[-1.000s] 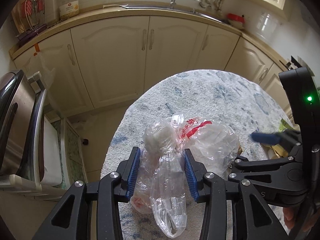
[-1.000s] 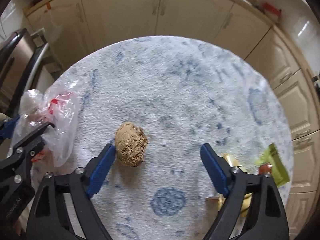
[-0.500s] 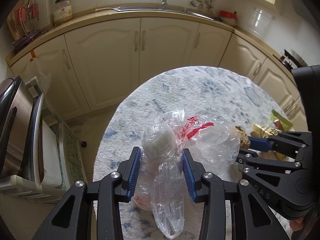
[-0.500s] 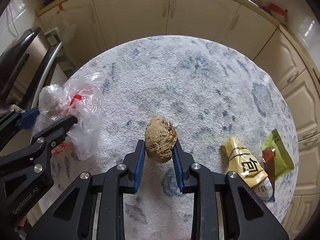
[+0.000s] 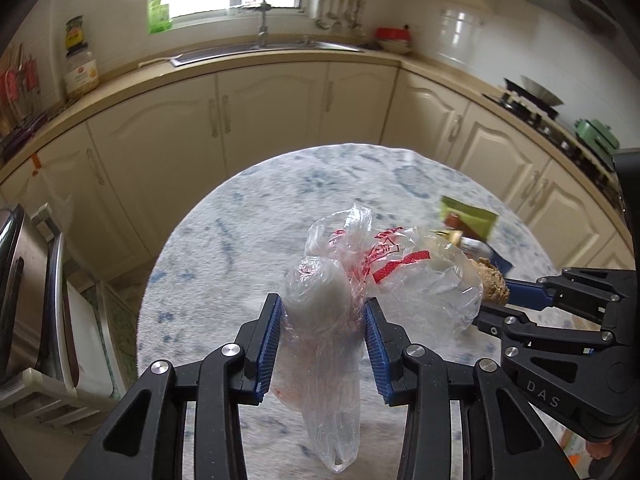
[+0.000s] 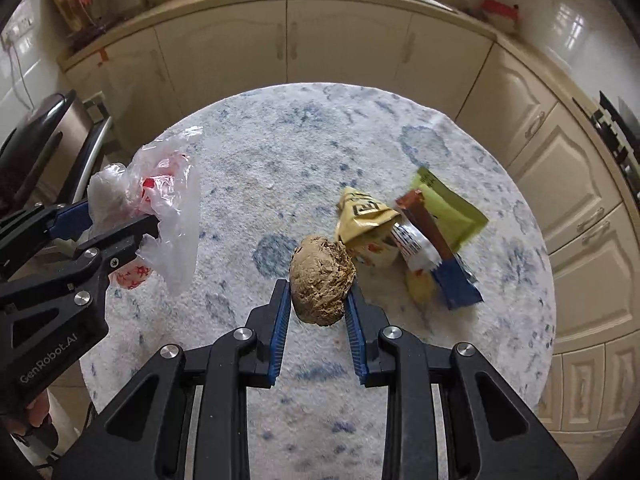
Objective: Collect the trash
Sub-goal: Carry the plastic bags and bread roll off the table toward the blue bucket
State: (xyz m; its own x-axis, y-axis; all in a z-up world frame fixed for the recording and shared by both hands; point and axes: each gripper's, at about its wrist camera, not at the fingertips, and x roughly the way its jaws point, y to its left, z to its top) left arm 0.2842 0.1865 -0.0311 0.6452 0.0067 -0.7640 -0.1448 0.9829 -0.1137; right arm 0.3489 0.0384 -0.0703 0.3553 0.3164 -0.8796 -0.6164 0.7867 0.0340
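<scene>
Your left gripper point(image 5: 324, 344) clamps a crinkled clear plastic bag point(image 5: 360, 280); your right gripper point(image 6: 318, 314) pinches a rough brown crumpled wad point(image 6: 322, 274).

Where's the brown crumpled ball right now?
In the right wrist view, the brown crumpled ball sits clamped in the right hand-held gripper, just left of the yellow wrapper.

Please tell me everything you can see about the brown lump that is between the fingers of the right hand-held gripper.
The brown lump is roundish and egg-like, tan-brown, with a rough, crumbly, wrinkled surface; what it is made of I cannot tell. The right hand-held gripper is shut on it, a blue ribbed pad pressing each side of its lower half, and its top sticks out past the fingertips. It looks lifted above the table. The wrappers lie just beyond it. In the left view it peeks out behind the plastic bag.
</scene>
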